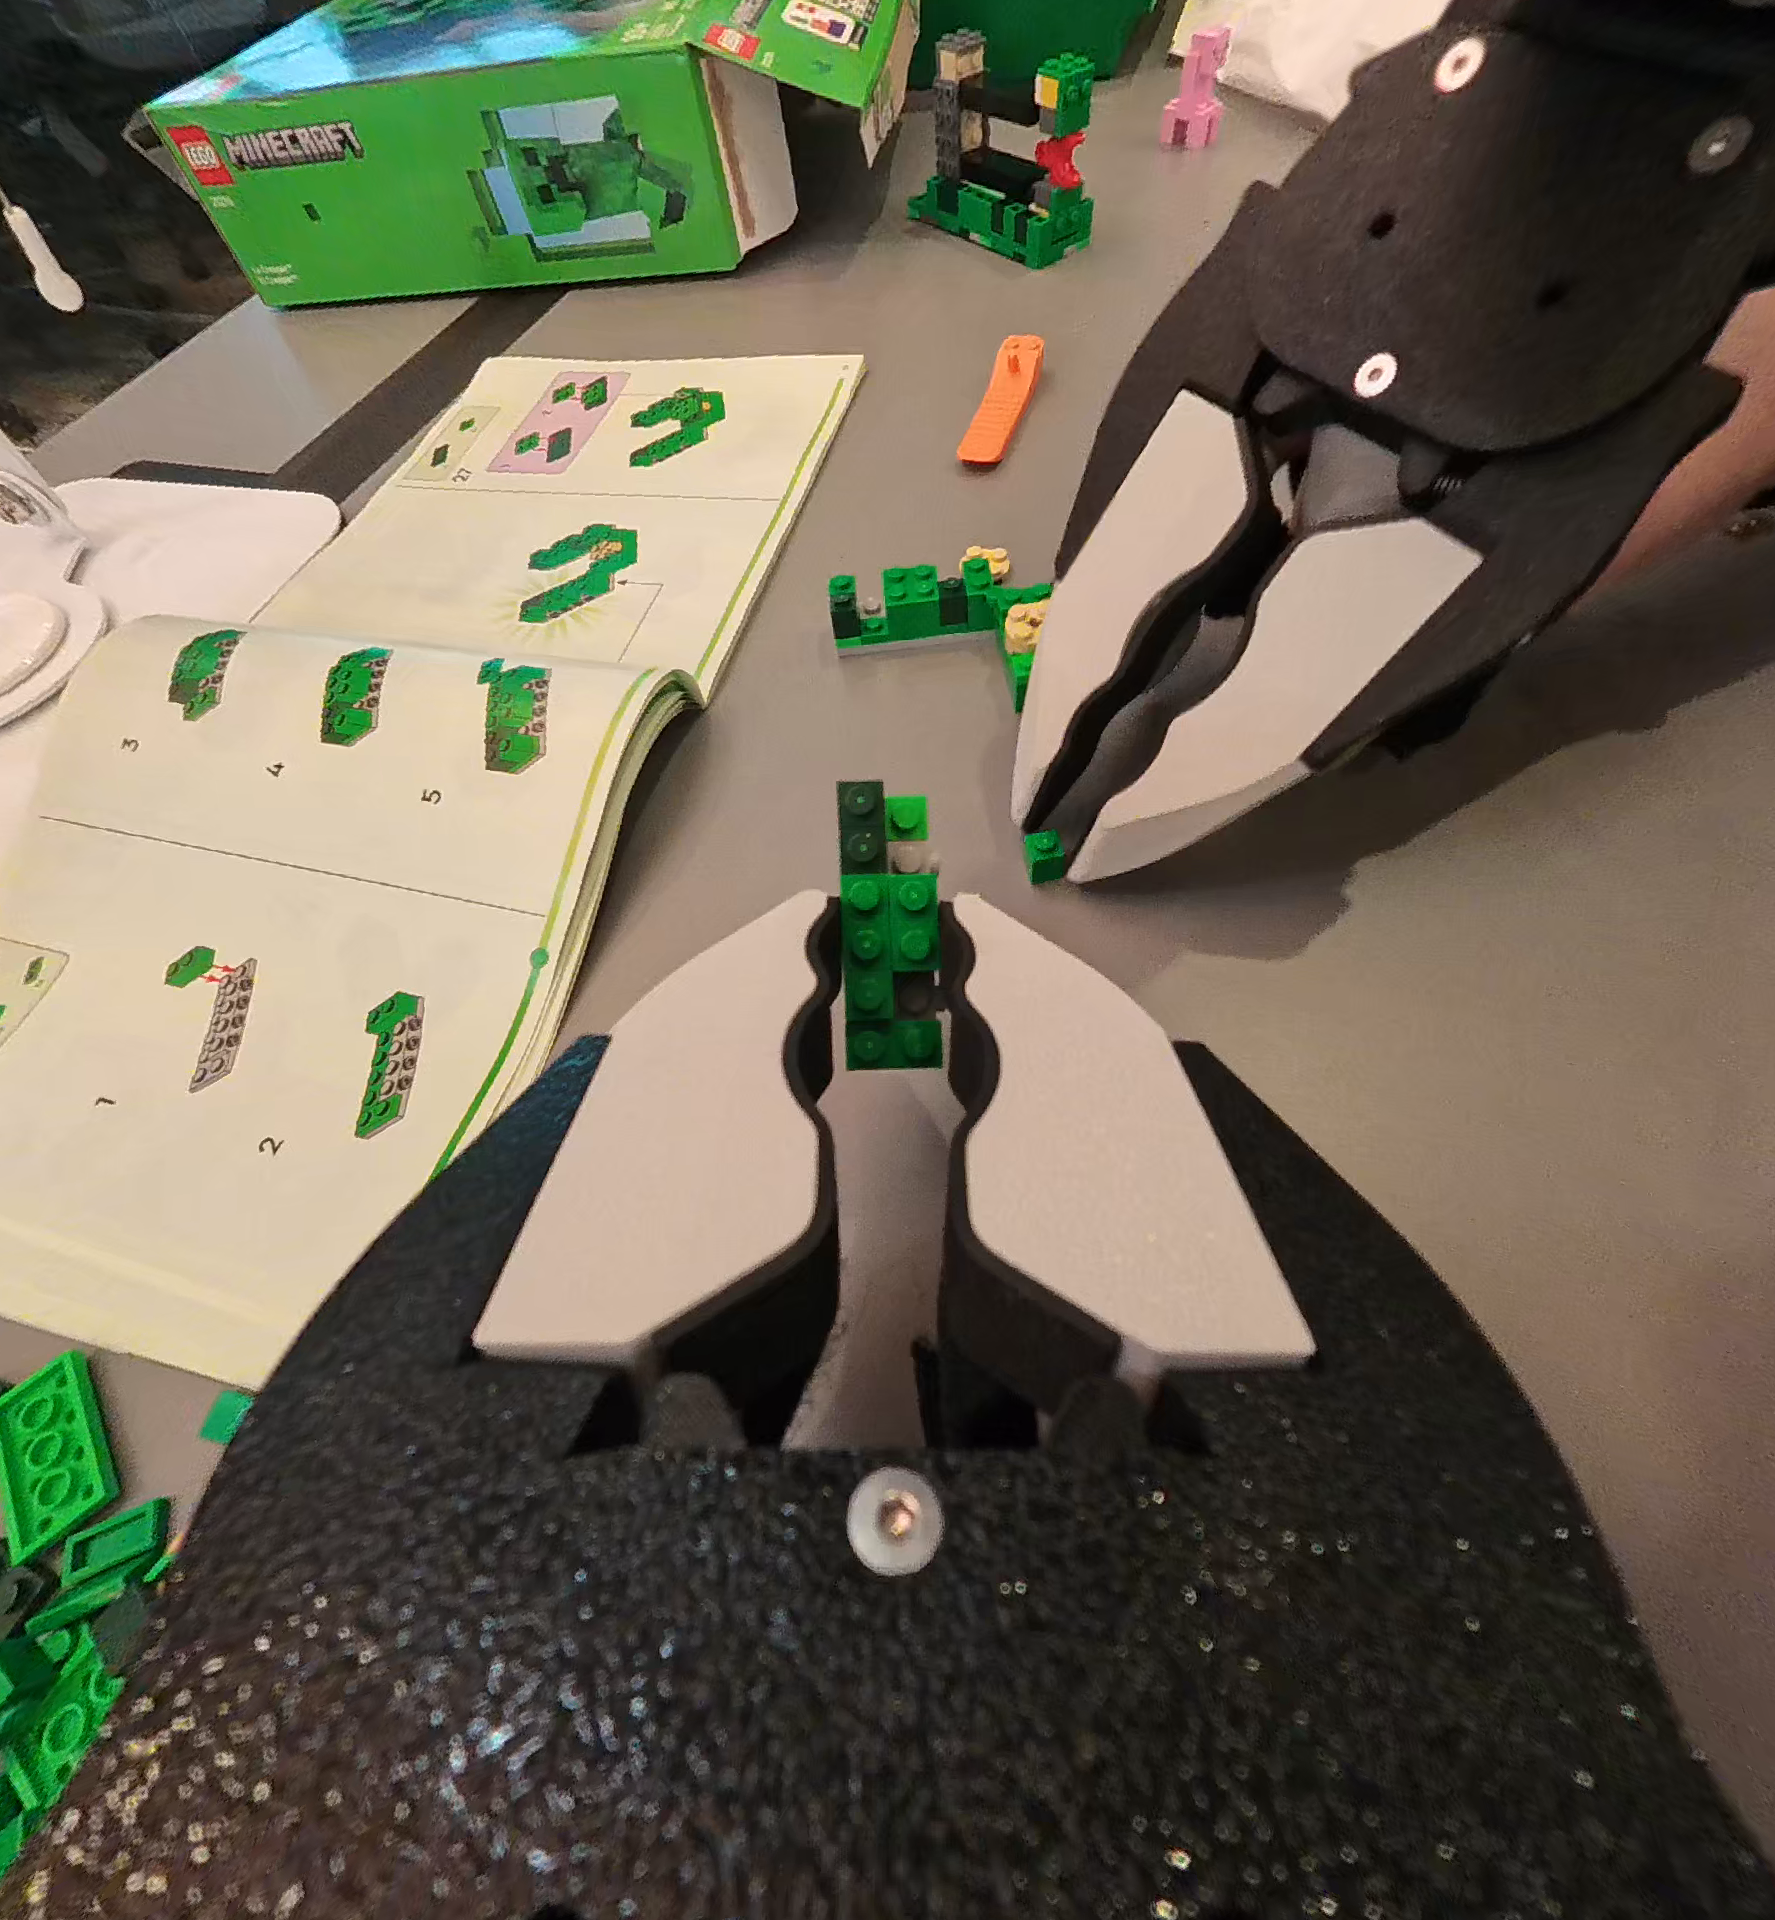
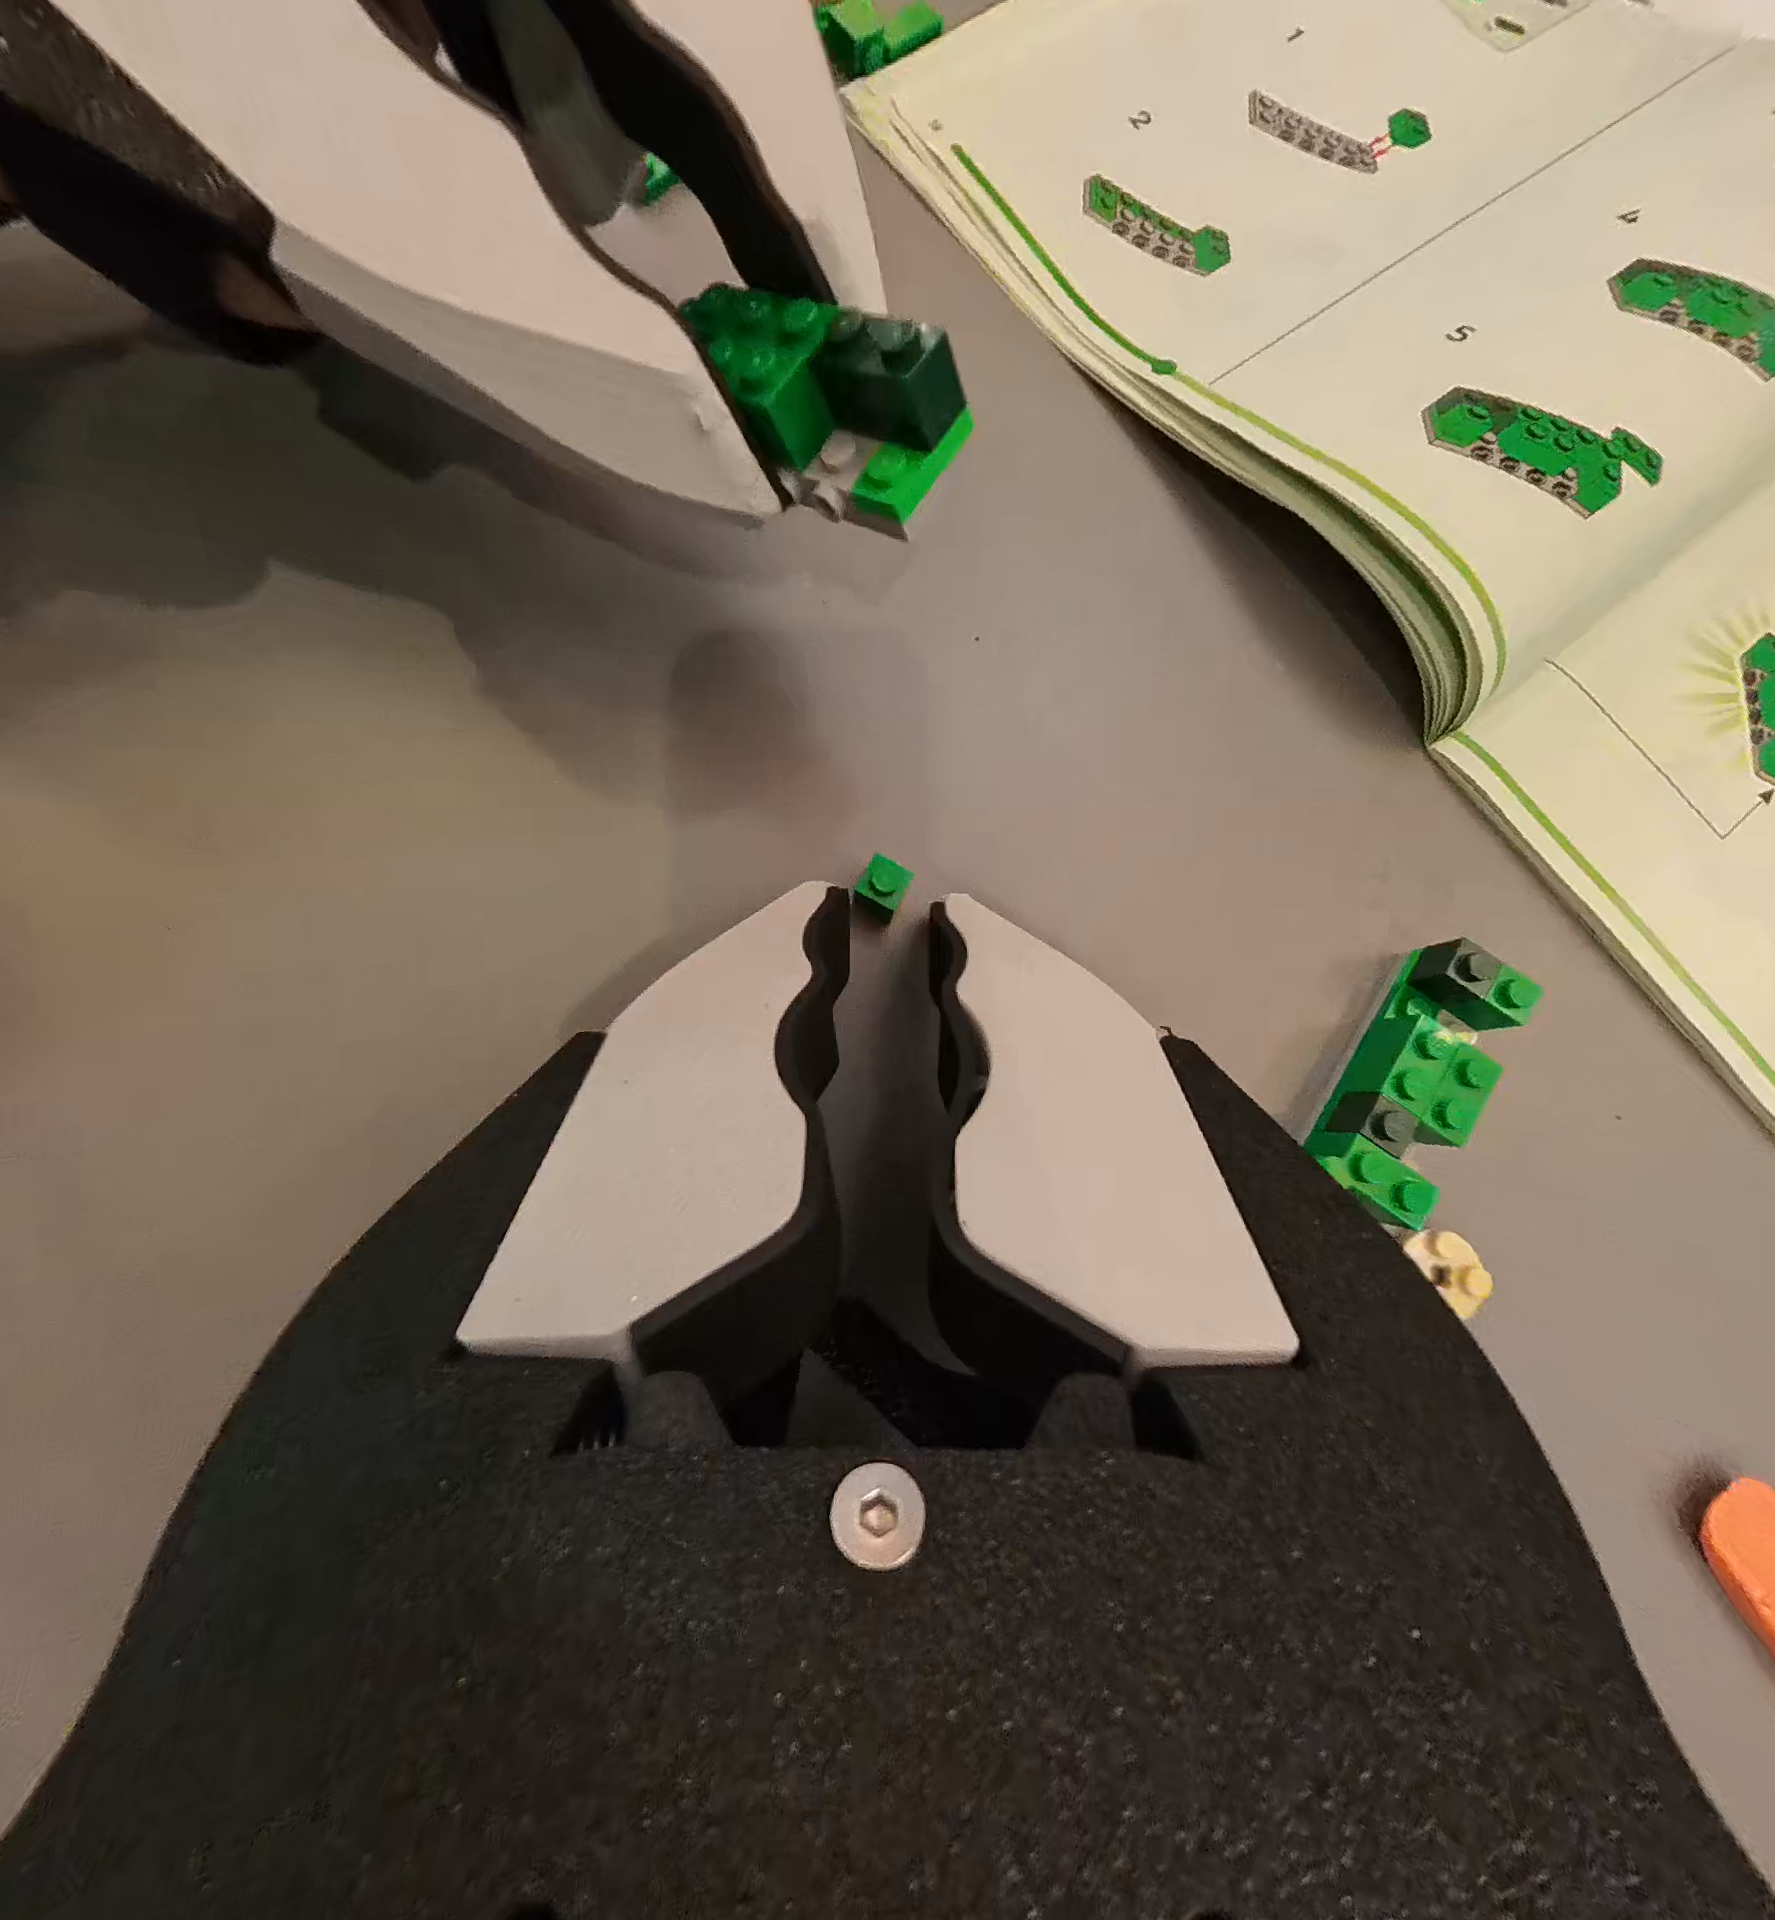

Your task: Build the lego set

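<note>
My left gripper point(image 1: 888, 909) is shut on a narrow strip assembly point(image 1: 888, 862) of green, dark green and grey bricks, held just above the grey table point(image 1: 1382, 1143). The right wrist view shows the same grip point(image 2: 821, 416) on the assembly point(image 2: 841, 384) at upper left. My right gripper point(image 2: 888, 902) is narrowly open, tips down at the table. A single small green brick point(image 2: 883, 886) lies at its tips, ungripped. In the left wrist view the right gripper point(image 1: 1059, 847) stands just right of my assembly, with that brick point(image 1: 1046, 854) at its tip.
An open instruction booklet point(image 1: 343, 831) lies to the left. A second green assembly with tan pieces point(image 1: 924, 613) and an orange brick separator point(image 1: 1002, 400) lie beyond. A green box point(image 1: 467, 177), a small built model point(image 1: 1008, 156), a pink figure point(image 1: 1195, 88) and loose green pieces point(image 1: 31, 1558) are around. Left tips to right tips: about 7 cm.
</note>
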Demonstrator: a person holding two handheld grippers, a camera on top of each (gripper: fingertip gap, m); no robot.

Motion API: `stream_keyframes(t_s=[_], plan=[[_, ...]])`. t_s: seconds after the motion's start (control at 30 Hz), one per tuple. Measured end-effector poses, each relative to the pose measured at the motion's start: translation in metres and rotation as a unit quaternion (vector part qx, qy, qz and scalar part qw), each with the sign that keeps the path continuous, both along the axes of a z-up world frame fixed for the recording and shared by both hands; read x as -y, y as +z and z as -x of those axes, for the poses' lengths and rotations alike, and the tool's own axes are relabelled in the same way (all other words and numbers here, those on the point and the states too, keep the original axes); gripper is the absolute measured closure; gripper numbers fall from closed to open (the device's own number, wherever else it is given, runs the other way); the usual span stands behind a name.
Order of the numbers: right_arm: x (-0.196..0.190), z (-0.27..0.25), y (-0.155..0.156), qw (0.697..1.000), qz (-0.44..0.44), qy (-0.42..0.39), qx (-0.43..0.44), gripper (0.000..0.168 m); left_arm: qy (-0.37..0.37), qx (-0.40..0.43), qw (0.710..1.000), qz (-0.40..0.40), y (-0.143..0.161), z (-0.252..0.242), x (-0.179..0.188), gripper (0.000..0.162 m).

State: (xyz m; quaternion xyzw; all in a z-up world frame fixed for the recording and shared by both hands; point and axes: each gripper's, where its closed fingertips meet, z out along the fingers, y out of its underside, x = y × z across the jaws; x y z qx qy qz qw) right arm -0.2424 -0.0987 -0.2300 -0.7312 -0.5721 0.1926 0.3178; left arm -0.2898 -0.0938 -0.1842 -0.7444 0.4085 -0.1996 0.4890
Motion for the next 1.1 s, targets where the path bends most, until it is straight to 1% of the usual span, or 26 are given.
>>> stream_keyframes(t_s=[0.03, 0.1, 0.17, 0.23, 0.33, 0.37, 0.43, 0.47, 0.53, 0.63, 0.7, 0.77, 0.9, 0.97, 1.1], plan=[[0.0, 0.0, -0.001, 1.0, -0.002, -0.001, 0.002, 0.154, 0.0, 0.002, 1.0, 0.0, 0.0, 0.0, 0.0, 0.145], [0.0, 0.001, -0.001, 1.0, -0.011, 0.002, 0.006, 0.161, -0.001, 0.004, 1.0, 0.001, 0.001, 0.0, 0.0, 0.145], [-0.001, 0.001, 0.002, 0.999, -0.03, 0.013, 0.007, 0.161, -0.004, 0.007, 1.0, 0.005, 0.001, -0.001, 0.001, 0.145], [-0.003, 0.003, 0.015, 0.997, -0.064, 0.032, -0.009, 0.161, -0.013, 0.017, 1.0, 0.017, 0.001, -0.004, 0.003, 0.145], [-0.002, 0.007, 0.043, 0.989, -0.104, 0.093, -0.055, 0.161, -0.036, 0.041, 0.997, 0.059, -0.001, -0.011, 0.01, 0.145], [0.003, 0.008, 0.052, 0.983, -0.109, 0.129, -0.068, 0.161, -0.041, 0.052, 0.995, 0.074, -0.001, -0.013, 0.012, 0.145], [0.01, 0.009, 0.065, 0.972, -0.126, 0.18, -0.08, 0.161, -0.044, 0.079, 0.991, 0.097, 0.001, -0.017, 0.013, 0.145], [0.009, 0.008, 0.07, 0.969, -0.142, 0.19, -0.077, 0.161, -0.042, 0.092, 0.989, 0.105, 0.003, -0.018, 0.013, 0.145], [-0.001, 0.007, 0.079, 0.966, -0.172, 0.179, -0.072, 0.161, -0.02, 0.123, 0.986, 0.111, 0.009, -0.019, 0.007, 0.145], [-0.014, 0.008, 0.09, 0.973, -0.175, 0.128, -0.08, 0.161, 0.055, 0.183, 0.975, 0.111, 0.02, -0.016, -0.007, 0.146], [-0.018, 0.011, 0.096, 0.975, -0.175, 0.106, -0.088, 0.161, 0.116, 0.214, 0.963, 0.111, 0.021, -0.013, -0.016, 0.146], [-0.023, 0.012, 0.097, 0.973, -0.201, 0.093, -0.066, 0.161, 0.153, 0.233, 0.954, 0.107, 0.02, -0.014, -0.021, 0.146], [-0.021, 0.015, 0.095, 0.97, -0.219, 0.106, -0.016, 0.161, 0.188, 0.293, 0.933, 0.087, 0.027, -0.022, -0.023, 0.146], [-0.018, 0.016, 0.097, 0.969, -0.21, 0.133, -0.001, 0.161, 0.199, 0.321, 0.922, 0.083, 0.029, -0.025, -0.022, 0.146], [-0.024, 0.015, 0.101, 0.966, -0.199, 0.162, 0.04, 0.161, 0.22, 0.357, 0.906, 0.065, 0.036, -0.025, -0.02, 0.146]])
